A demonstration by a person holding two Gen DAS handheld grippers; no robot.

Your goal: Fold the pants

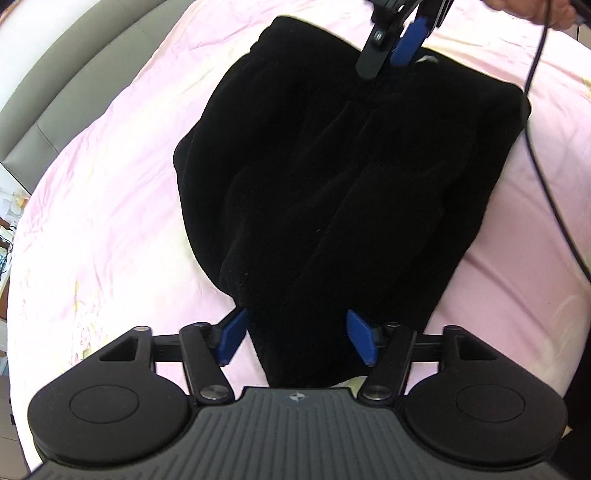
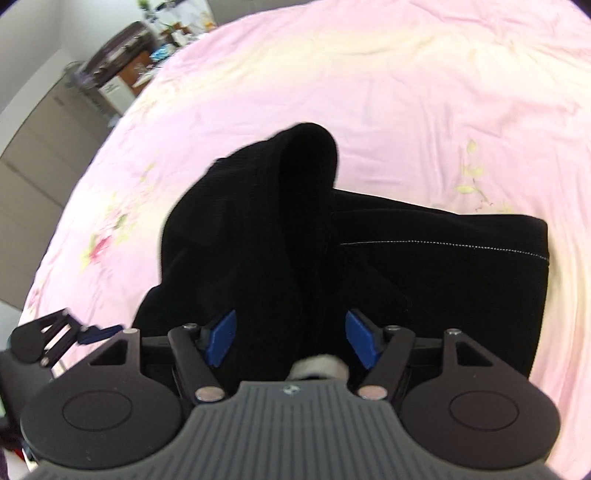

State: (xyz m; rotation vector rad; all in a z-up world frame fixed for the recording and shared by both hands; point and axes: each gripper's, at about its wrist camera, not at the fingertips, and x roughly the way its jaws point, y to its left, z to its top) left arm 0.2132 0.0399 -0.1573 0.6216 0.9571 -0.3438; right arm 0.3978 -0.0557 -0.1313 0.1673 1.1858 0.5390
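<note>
Black corduroy pants (image 1: 332, 177) lie folded in a thick bundle on a pink bed sheet (image 1: 103, 206). My left gripper (image 1: 297, 338) is open, its blue pads either side of the near end of the bundle. My right gripper (image 1: 388, 55) shows at the far end of the pants in the left wrist view. In the right wrist view the pants (image 2: 424, 266) fill the middle, with a raised fold (image 2: 310, 155) standing up. My right gripper (image 2: 291, 338) is open over the cloth, a white label (image 2: 317, 363) between its pads. The left gripper (image 2: 66, 336) shows at the left edge.
A grey padded headboard (image 1: 48, 107) borders the bed on the left. A black cable (image 1: 535, 122) hangs across the right side of the pants. A person's hand (image 1: 532, 11) is at the top right. A cluttered desk and cabinets (image 2: 122, 70) stand beyond the bed.
</note>
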